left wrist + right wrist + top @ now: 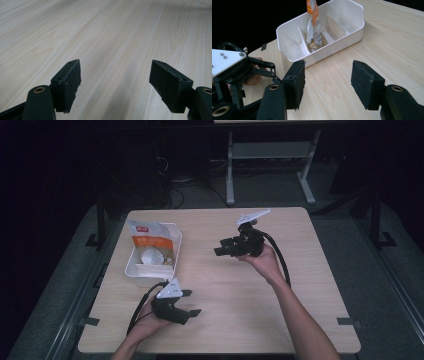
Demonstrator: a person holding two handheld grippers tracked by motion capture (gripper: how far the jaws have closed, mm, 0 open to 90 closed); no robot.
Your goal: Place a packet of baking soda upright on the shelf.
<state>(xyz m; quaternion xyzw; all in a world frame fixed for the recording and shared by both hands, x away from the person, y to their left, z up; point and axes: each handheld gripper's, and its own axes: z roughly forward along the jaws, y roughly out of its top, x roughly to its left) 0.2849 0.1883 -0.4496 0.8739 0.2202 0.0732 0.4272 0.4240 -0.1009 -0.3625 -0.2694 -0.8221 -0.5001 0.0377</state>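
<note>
The high view looks forward and down from above on the whole table (pixel 280 320). The left gripper view skims bare wood closely. The right gripper view (held higher) faces the white tray (pixel 342 40), shared with the high view (pixel 131 265).

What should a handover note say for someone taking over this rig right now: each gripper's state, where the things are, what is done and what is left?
Left gripper: open, nothing between its jaws, low over the table near the front edge.
Right gripper: open, holding nothing, raised over mid-table and pointed toward the white divided bin.
Orange-and-white pouch: stands upright in the bin's middle compartment, free of both grippers.
Done: pouch sits in the bin.
Left: probably only drawing both grippers back; no other loose item is visible on the table.
</note>
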